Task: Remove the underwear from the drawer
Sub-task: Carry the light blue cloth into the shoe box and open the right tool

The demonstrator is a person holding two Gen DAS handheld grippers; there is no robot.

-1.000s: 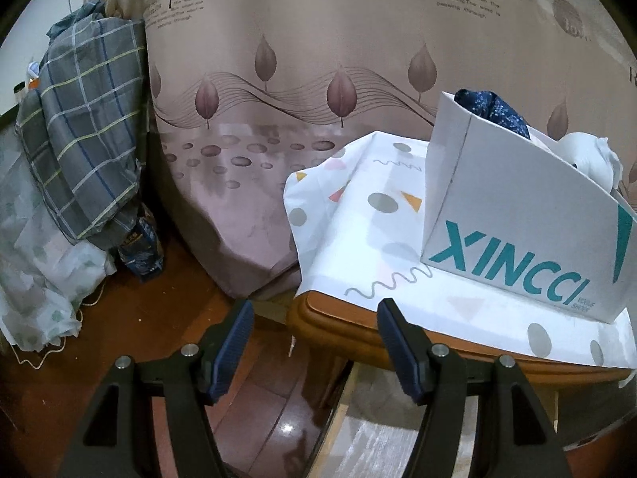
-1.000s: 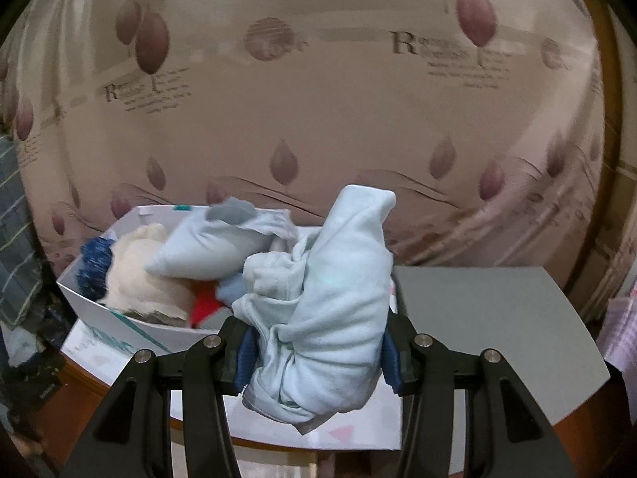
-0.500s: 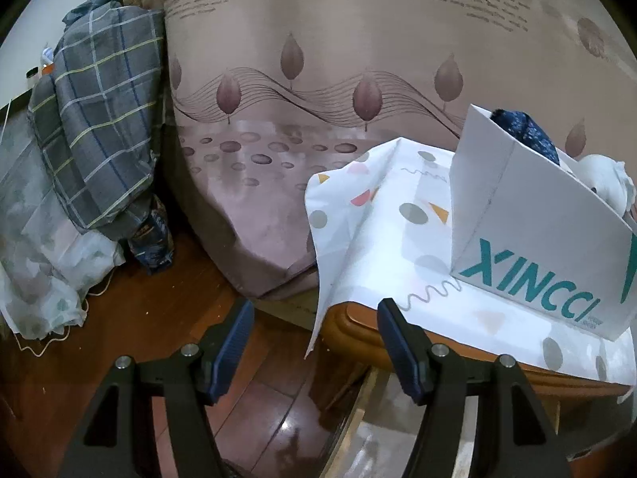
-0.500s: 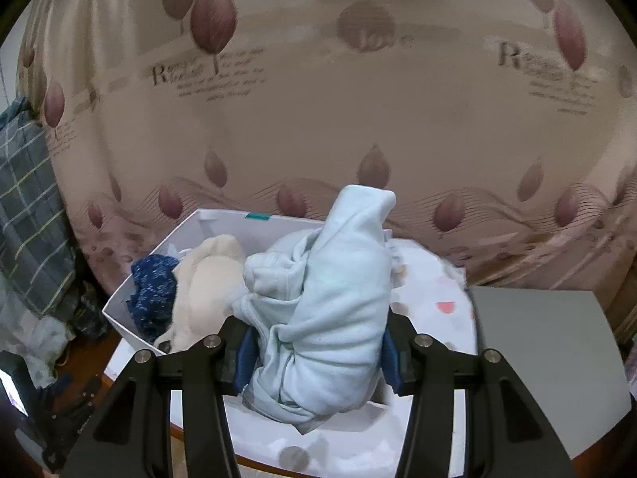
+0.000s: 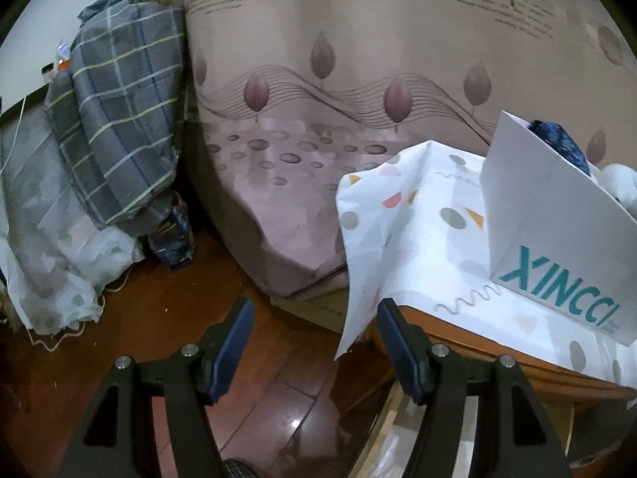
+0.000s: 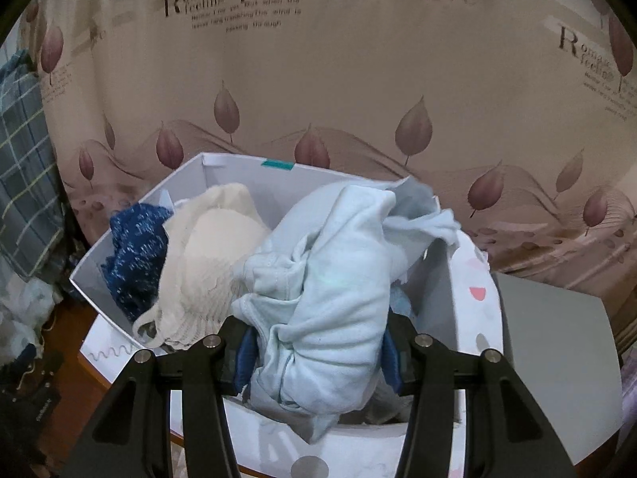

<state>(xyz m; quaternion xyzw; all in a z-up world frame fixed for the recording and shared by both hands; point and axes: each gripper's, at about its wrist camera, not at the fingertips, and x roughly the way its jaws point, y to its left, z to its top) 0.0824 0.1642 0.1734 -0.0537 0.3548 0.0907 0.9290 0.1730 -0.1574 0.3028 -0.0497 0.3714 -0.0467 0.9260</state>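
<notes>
My right gripper (image 6: 316, 352) is shut on a bunched pale-blue underwear garment (image 6: 334, 298), held low over the white cardboard drawer box (image 6: 215, 175). Inside the box lie a cream lacy piece (image 6: 207, 255) and a dark blue speckled piece (image 6: 137, 251) at its left end. In the left wrist view the same box (image 5: 557, 247), printed XINCCI, stands on a patterned cloth (image 5: 402, 239) at the right. My left gripper (image 5: 312, 344) hangs open over the wooden floor, left of the table corner, with nothing between its fingers.
A leaf-print curtain (image 6: 318, 79) drapes behind the table. A grey board (image 6: 557, 358) lies on the table right of the box. A plaid blanket (image 5: 119, 119) and white netting (image 5: 51, 239) pile up at the left, above a brown floor (image 5: 159, 318).
The right gripper has carried the pale-blue garment left and down until it sits over the box. The left gripper has drifted left, so the box now lies further right in its view.
</notes>
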